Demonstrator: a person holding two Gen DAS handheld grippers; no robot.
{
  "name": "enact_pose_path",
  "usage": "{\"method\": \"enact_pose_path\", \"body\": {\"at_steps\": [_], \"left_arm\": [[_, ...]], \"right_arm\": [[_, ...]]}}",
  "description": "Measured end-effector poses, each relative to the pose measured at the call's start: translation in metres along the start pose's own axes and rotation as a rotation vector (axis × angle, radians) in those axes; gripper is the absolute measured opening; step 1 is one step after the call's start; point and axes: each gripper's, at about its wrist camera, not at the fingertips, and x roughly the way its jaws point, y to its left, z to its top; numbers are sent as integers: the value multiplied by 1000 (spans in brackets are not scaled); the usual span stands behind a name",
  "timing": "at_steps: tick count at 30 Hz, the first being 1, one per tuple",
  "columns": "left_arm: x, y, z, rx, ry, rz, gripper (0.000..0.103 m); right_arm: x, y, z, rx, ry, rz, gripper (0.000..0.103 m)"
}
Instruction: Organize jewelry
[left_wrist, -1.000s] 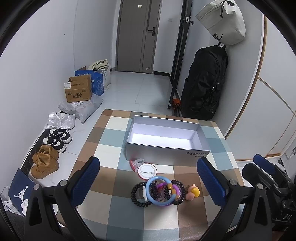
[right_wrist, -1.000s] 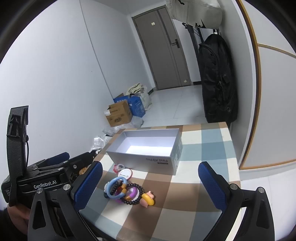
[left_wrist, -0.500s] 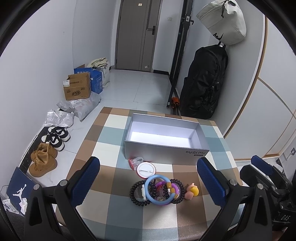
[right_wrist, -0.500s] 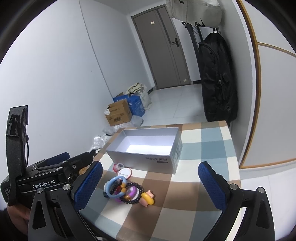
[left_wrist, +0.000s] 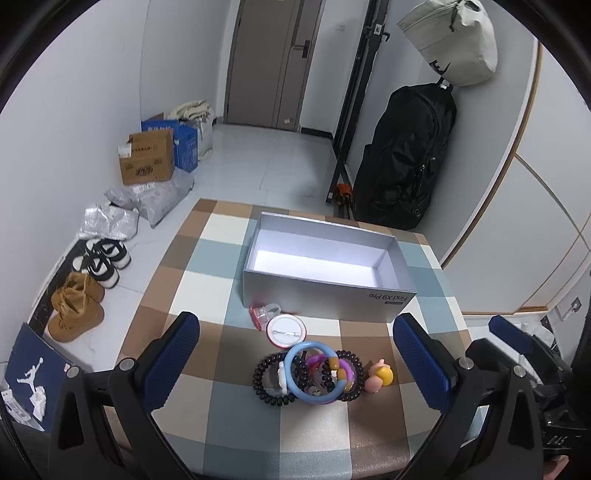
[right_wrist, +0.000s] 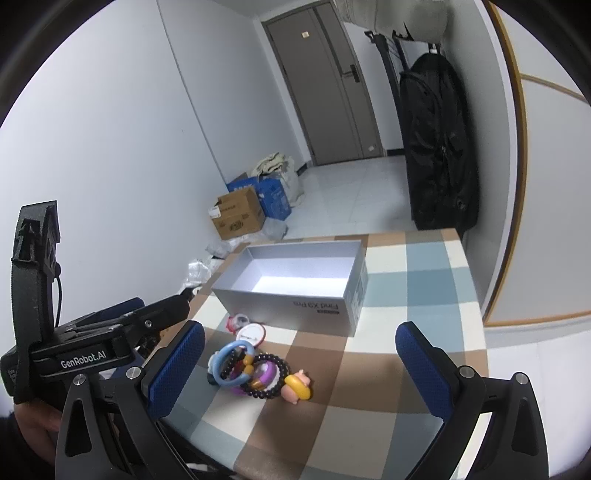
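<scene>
Both tongs, left (left_wrist: 295, 354) and right (right_wrist: 301, 360), gape empty above tangled plastic bracelets (left_wrist: 308, 373); open grey cardboard box (left_wrist: 325, 271) at twelve o'clock.

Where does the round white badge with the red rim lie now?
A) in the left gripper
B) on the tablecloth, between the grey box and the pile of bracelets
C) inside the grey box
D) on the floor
B: the round white badge lies flat on the tablecloth, in front of the grey box and behind the pile of bracelets.

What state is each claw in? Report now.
Left claw: open, holding nothing, above the jewelry pile.
Right claw: open, holding nothing.
</scene>
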Motion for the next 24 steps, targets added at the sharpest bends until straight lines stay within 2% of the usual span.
{"method": "enact_pose_path", "body": {"at_steps": [9,18,24], "left_arm": [[18,34,6,-102,91,-42,102],[31,53,4,-160,163,-54,102],[37,60,4,-173,195,-48,102]], "right_arm": [[27,-3,-12,14,149,58,101],[57,1,-31,-15,304,83,81],[70,2,-38,-27,357,88,65]]}}
